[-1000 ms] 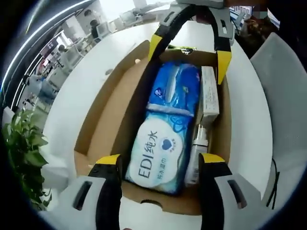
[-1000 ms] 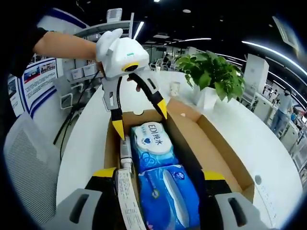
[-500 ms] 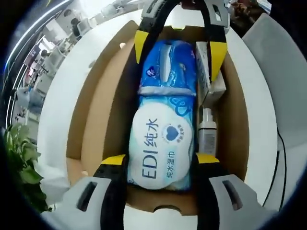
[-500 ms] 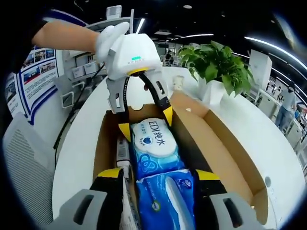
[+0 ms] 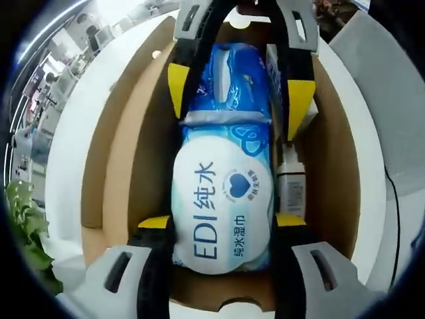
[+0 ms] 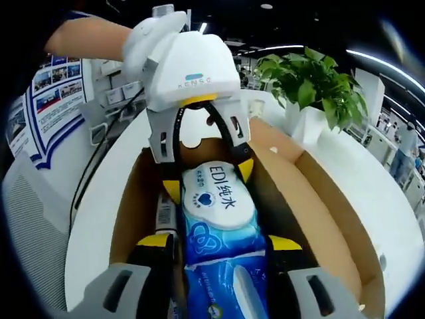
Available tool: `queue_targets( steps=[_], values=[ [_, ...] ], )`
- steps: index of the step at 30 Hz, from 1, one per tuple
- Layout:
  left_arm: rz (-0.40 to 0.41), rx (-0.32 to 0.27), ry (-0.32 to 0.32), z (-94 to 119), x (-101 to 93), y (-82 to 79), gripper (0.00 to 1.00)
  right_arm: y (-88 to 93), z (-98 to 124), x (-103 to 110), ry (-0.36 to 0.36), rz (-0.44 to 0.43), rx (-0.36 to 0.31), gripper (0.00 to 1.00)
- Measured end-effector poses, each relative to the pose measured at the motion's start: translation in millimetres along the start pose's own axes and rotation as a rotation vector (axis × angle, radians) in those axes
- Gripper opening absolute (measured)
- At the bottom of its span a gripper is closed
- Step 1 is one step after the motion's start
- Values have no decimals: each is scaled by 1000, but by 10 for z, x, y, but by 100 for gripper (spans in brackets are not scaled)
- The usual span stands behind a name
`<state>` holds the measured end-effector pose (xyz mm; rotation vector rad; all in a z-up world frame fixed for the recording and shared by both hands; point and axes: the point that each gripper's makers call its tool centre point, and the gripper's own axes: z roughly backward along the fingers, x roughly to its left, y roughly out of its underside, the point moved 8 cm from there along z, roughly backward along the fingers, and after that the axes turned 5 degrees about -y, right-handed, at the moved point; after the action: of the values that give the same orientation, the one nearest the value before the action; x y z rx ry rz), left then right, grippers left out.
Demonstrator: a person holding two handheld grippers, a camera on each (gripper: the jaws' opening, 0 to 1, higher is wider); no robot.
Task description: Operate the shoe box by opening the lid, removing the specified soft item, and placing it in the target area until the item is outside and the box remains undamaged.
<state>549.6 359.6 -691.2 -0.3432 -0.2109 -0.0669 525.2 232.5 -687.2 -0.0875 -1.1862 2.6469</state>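
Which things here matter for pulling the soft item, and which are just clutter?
Job:
blue EDI wet-wipes pack
open brown cardboard shoe box
left gripper, straddling the pack
right gripper, straddling the pack

Lying about:
white bottle
white carton
green potted plant

From opposite ends of the open shoe box [image 5: 335, 199], my two cameras are facing each other at close range, both looking down along the same wipes pack [image 5: 222, 199] [image 6: 216, 206] inside.
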Motion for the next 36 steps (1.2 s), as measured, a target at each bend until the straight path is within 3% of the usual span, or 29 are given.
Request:
queue_targets(
  steps=[17, 36],
  values=[
    [16, -14, 18, -90, 39, 49, 61, -42, -265, -113, -35, 28, 57, 53],
    [26, -37, -21, -159, 22, 56, 63, -29, -477, -152, -78, 99, 116, 55]
  ],
)
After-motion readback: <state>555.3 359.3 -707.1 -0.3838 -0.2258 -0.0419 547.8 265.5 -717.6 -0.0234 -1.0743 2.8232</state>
